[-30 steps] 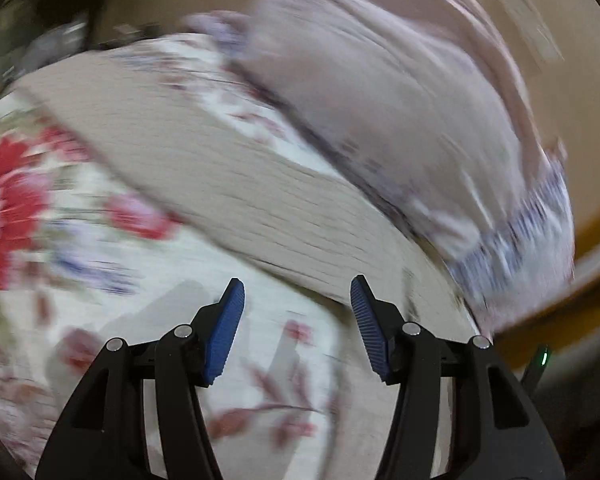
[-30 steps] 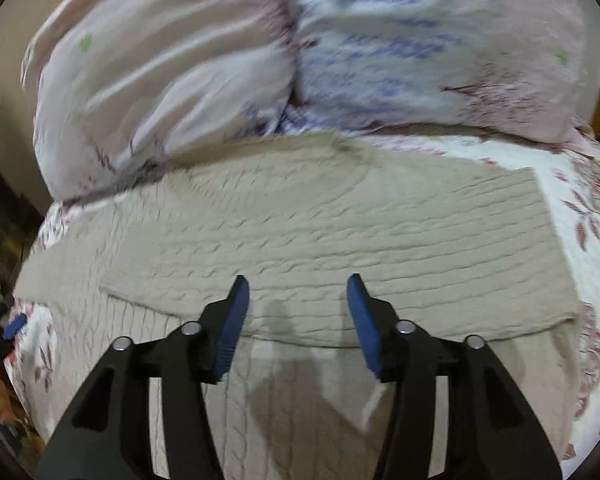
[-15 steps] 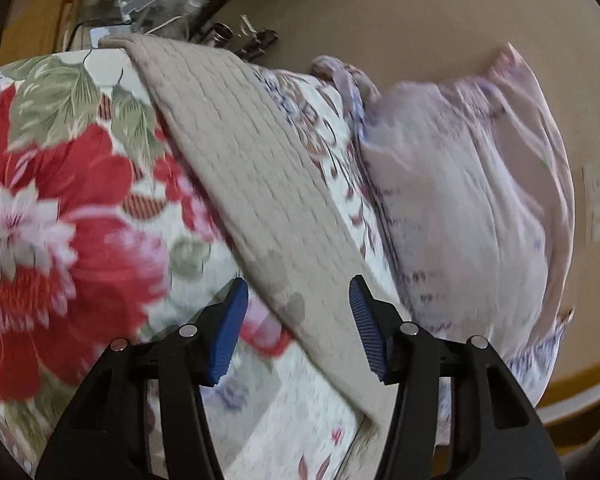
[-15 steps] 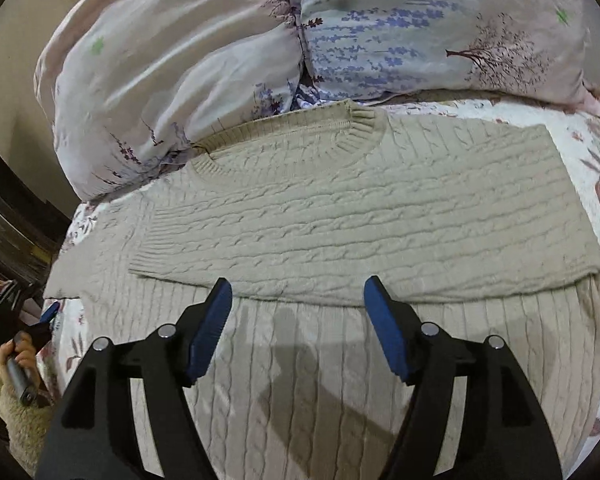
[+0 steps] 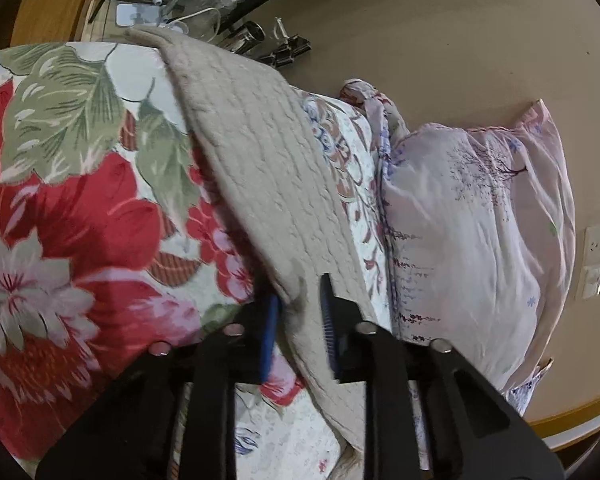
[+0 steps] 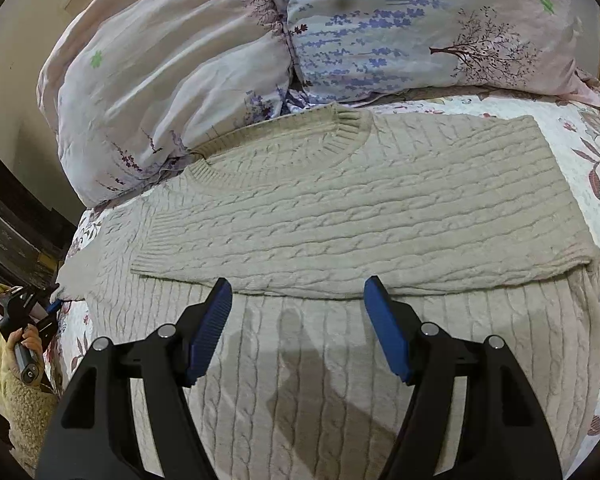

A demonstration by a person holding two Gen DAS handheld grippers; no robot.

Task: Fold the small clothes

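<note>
Your left gripper, spread a moment ago, is now closing its jaws on the sleeve edge of the sweater at the bed's left edge; the sleeve fold can begin. Your right gripper hovers with jaws spread above the hem.

The left wrist view is taken close above the bed, along the sweater edge toward the pillow. The right wrist view is angled down from nearer the bed's middle. Sweater, pillow and bed are shared.
</note>
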